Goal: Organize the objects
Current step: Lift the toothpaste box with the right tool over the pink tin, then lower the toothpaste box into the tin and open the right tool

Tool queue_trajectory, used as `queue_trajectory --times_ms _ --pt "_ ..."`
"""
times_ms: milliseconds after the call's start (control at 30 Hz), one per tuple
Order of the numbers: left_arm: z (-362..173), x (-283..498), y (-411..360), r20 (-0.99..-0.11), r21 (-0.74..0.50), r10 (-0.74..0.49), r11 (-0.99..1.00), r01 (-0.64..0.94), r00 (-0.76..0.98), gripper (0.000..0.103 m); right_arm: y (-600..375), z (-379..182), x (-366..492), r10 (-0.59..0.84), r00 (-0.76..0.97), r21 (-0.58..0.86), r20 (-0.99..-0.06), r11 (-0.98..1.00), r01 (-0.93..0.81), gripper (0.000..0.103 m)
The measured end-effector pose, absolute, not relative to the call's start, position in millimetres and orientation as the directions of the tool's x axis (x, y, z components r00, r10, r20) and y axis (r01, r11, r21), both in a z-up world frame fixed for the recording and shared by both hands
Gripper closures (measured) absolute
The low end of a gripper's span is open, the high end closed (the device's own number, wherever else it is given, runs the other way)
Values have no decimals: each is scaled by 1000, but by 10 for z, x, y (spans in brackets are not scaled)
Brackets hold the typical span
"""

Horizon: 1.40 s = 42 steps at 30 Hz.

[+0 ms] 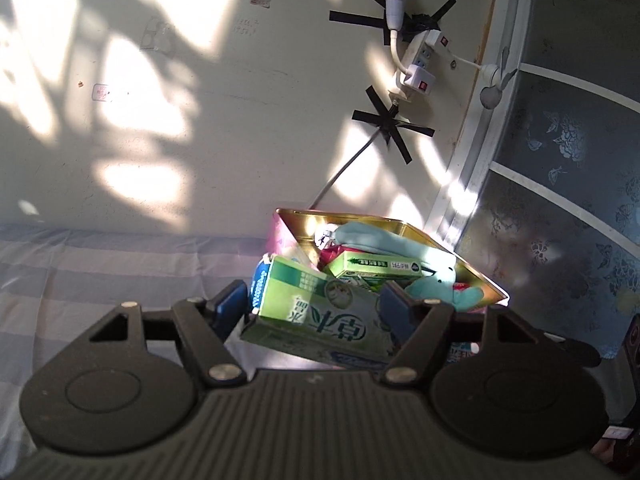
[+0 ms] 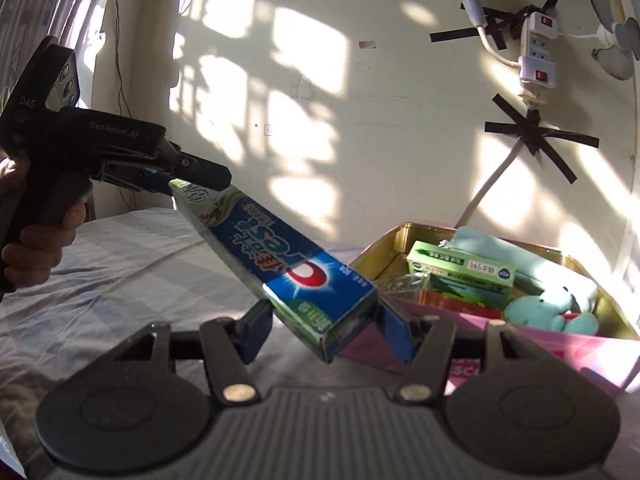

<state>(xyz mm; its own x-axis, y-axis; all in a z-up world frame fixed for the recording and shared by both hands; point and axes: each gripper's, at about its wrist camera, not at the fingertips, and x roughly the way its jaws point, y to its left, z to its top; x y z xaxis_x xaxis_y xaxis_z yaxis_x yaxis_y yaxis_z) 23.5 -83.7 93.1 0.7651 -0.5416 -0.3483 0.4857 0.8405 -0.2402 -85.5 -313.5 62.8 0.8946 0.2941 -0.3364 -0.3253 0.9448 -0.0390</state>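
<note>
**Carrying a toothpaste box to the tin, two-handed**

Holding one long toothpaste box (image 2: 280, 256) between both tools: the right gripper (image 2: 324, 328) has its jaws about half closed, pads pressing the near end of the carton, while the left gripper (image 2: 176, 184), seen at upper left in the right wrist view, pinches the far end. In the left wrist view the left gripper (image 1: 312, 312) shows its blue pads either side of the green end of the same box (image 1: 320, 316), also roughly half closed on it. Box hangs in the air above the bed sheet (image 2: 120, 264), just beside the gold tin (image 2: 404, 230) w/ pink outer wall. Tin already holds a green carton (image 2: 460, 268), a teal plush toy (image 2: 548, 308) & other bits. Step in hand, as judged: lower the box into the tin. To do it well, keep both grips even so the carton doesn't twist; bring it over the rim lengthwise; tilt it to lie alongside the green carton, clear of the plush; release one end only once the box rests on sth.
</note>
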Motion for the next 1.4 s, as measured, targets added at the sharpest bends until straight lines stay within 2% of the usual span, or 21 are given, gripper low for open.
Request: queue_trajectory --times_ms 133,300,367,433,500,600,833,1200,1400 --pt "976 427 -1352 -344 -200 -558 829 522 755 28 -3474 663 -704 181 933 -110 -309 968 -225 43" --pt "914 764 -1868 -360 -177 -570 819 546 739 28 -3834 544 -364 81 937 -155 -339 978 -140 42" --pt "859 922 -2032 -378 -178 -564 823 540 735 28 -3916 467 -187 19 947 -189 -319 978 -83 35" --pt "790 1096 -2189 -417 -158 -522 848 506 744 28 -3976 431 21 -75 942 -204 -326 979 8 34" --pt "696 1236 -2339 -463 -103 -444 886 451 767 28 -3997 386 164 -144 944 -204 -296 975 85 35" --pt "597 1323 -2418 -509 -52 -375 912 408 775 28 -4074 343 273 -136 948 -136 -287 986 101 36" --pt "623 1090 -2389 -499 -6 -349 917 400 793 24 -4110 380 93 -131 959 -118 -251 988 104 35" --pt "719 361 -2302 -444 59 -327 918 391 834 22 -3966 508 -496 -121 966 38 -227 990 133 34" --pt "671 -45 -2154 -411 72 -323 921 383 853 15 -3840 486 -881 -121 963 138 -239 978 157 32"
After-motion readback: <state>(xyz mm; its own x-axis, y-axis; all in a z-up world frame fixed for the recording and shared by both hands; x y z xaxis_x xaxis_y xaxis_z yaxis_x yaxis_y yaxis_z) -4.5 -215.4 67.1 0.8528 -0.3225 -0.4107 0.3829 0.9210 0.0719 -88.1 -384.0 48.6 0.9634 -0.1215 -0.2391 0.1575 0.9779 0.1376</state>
